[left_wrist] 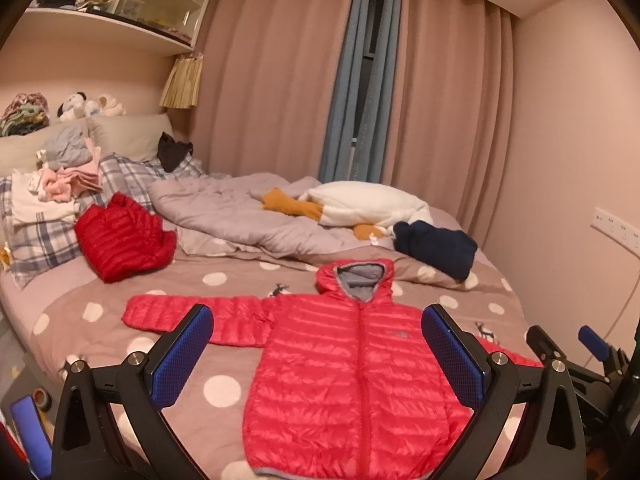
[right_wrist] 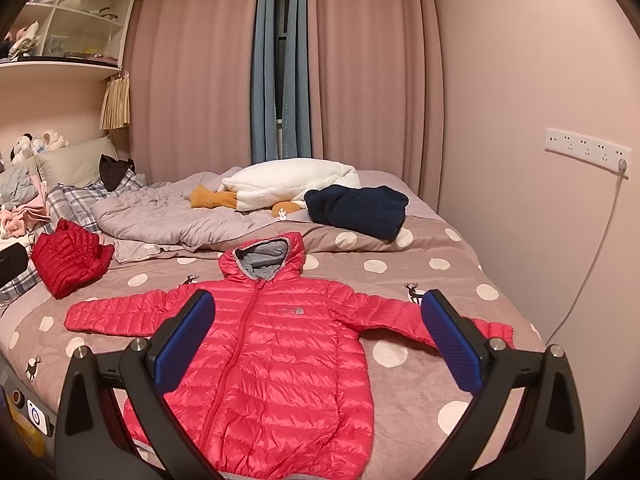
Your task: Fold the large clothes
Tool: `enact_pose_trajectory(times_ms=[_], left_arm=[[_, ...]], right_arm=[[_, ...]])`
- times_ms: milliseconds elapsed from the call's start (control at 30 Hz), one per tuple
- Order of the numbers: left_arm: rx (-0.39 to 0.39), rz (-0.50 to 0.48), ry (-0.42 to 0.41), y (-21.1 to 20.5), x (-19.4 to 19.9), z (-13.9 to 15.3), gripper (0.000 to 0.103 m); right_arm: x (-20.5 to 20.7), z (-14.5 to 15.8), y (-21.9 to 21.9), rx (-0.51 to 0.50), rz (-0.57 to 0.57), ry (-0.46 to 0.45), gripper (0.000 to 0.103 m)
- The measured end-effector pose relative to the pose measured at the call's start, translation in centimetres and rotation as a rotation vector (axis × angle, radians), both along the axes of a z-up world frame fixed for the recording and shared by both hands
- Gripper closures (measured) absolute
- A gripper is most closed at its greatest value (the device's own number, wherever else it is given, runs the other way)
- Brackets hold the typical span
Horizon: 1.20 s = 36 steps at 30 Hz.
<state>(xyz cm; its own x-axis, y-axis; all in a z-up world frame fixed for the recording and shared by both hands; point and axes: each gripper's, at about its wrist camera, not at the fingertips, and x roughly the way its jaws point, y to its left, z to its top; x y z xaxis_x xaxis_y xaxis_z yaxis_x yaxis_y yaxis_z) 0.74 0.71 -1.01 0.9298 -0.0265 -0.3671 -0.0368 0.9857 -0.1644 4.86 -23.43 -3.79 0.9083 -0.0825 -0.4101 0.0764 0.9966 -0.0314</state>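
Observation:
A red hooded puffer jacket [left_wrist: 352, 372] lies flat, front up and zipped, on the polka-dot bedspread [left_wrist: 224, 280], both sleeves spread out and hood toward the far side. It also shows in the right wrist view [right_wrist: 276, 344]. My left gripper [left_wrist: 316, 356] is open and empty, held above the jacket's lower half near the bed's front edge. My right gripper [right_wrist: 316, 344] is open and empty, held above the jacket's body, its right pad [right_wrist: 452, 344] over the right sleeve. The right gripper's blue pad [left_wrist: 596, 344] shows at the right edge of the left wrist view.
A darker red folded puffer jacket [left_wrist: 124, 236] lies at the left, a navy garment [left_wrist: 436, 248] at the right. A grey quilt [left_wrist: 224, 208], a white plush toy [left_wrist: 368, 204], pillows and a clothes pile [left_wrist: 60, 184] fill the bed's far side. The wall [right_wrist: 540, 200] is close on the right.

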Motion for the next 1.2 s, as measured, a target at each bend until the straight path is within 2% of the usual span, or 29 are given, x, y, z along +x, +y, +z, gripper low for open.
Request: enact_pose_trajectory(times_ms=[133, 200, 267, 333, 500, 567, 633, 733, 767, 800, 867, 900, 1067, 1167, 1200], left_arm=[[-0.056, 0.027, -0.008, 2.0, 1.4, -0.4, 0.0], [-0.148, 0.135, 0.041, 4.8, 3.8, -1.5, 0.0], [-0.193, 0.204, 0.05, 6.9, 5.6, -2.4, 0.0], [-0.212, 0.246, 0.059, 9.1, 7.7, -3.6, 0.0], [-0.259, 0.346, 0.092, 15.3, 11.8, -7.5, 0.0], [-0.323, 0.365, 0.121, 18.3, 13.3, -9.9, 0.0], [-0.377, 0.384, 0.178, 20.6, 14.7, -12.3, 0.0], [-0.447, 0.48, 0.294, 24.0, 16.1, -16.9, 0.0], [-0.511, 0.493, 0.327, 25.5, 16.5, -19.1, 0.0], [-0.548, 0.494, 0.335, 26.1, 16.7, -20.0, 0.0], [-0.683, 0.485, 0.354, 27.8, 17.3, -23.2, 0.0], [-0.722, 0.479, 0.355, 28.1, 17.6, -23.9, 0.0], [-0.933, 0.407, 0.301, 29.5, 19.9, -27.8, 0.0], [-0.941, 0.388, 0.261, 29.7, 21.6, -27.6, 0.001], [-0.976, 0.352, 0.259, 29.9, 22.4, -27.6, 0.008]], right_arm=[[0.4, -0.3, -0.6, 0.038, 0.005, -0.006, 0.0], [1.2, -0.7, -2.1, 0.115, 0.009, -0.01, 0.0], [2.6, -1.6, -4.3, 0.206, -0.03, -0.003, 0.0], [4.5, -3.0, -7.2, 0.263, -0.13, 0.024, 0.0], [7.9, -6.6, -15.2, 0.326, -0.351, 0.084, 0.0], [8.6, -8.3, -18.9, 0.37, -0.442, 0.11, 0.0], [9.1, -10.7, -23.0, 0.435, -0.546, 0.152, 0.0], [8.9, -13.9, -27.5, 0.53, -0.654, 0.185, 0.001], [8.5, -15.1, -28.8, 0.565, -0.692, 0.201, 0.001], [8.2, -16.2, -29.7, 0.602, -0.725, 0.214, 0.001], [7.4, -18.4, -31.3, 0.683, -0.787, 0.227, 0.003], [6.7, -19.5, -32.0, 0.743, -0.81, 0.218, 0.004], [5.0, -23.4, -31.9, 1.008, -0.847, 0.09, 0.005], [6.6, -24.8, -30.7, 1.132, -0.754, 0.01, 0.005], [7.3, -24.7, -30.2, 1.135, -0.736, -0.005, 0.006]])
